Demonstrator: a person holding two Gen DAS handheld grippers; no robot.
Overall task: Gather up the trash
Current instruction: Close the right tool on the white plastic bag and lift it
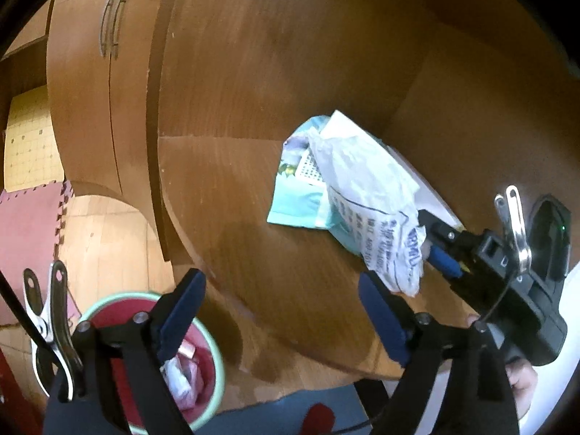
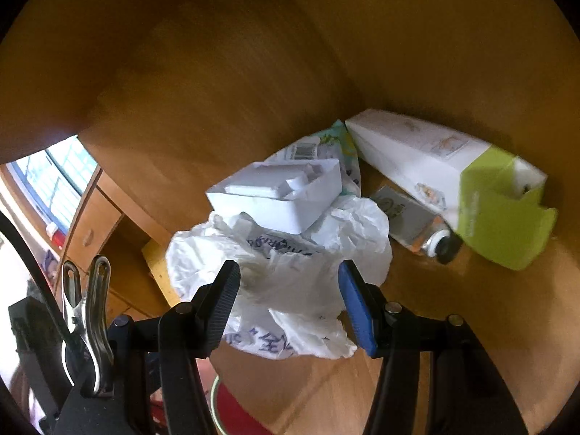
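Left wrist view, left gripper: the left gripper [image 1: 281, 311] stands wide open with nothing between its blue pads, out past the curved edge of the wooden tabletop [image 1: 253, 188].
Left wrist view, bin: only this view shows inside the trash bin [image 1: 214, 355], pale green rim and red interior, standing on the floor below the tabletop edge with wrappers already in it.
Left wrist view, trash: a crumpled white plastic bag [image 1: 373, 195] with blue print lies on a teal packet [image 1: 301, 210] near the far right of the tabletop; the right gripper [image 1: 435, 246] reaches into the bag from the right.
Left wrist view, room: a wooden cabinet [image 1: 87, 83] with metal handles, a pink foam mat [image 1: 29, 224] and pale floor to the left; much bare tabletop between the edge and the trash.
Right wrist view, right gripper: the right gripper [image 2: 290, 301] is about half open; the plastic bag [image 2: 282, 264] lies between the fingers, but whether the pads press it cannot be told.
Right wrist view, unique items: a white plastic tray [image 2: 279, 195] sits on the bag; beyond it a white and lime-green carton [image 2: 453, 170] lies on its side, with a silver tube [image 2: 417, 217] beside it.
Right wrist view, edges: the tabletop edge runs below the bag, with the bin's rim [image 2: 214, 398] underneath; wooden drawers [image 2: 90, 224] and a bright window [image 2: 54, 177] lie to the left.
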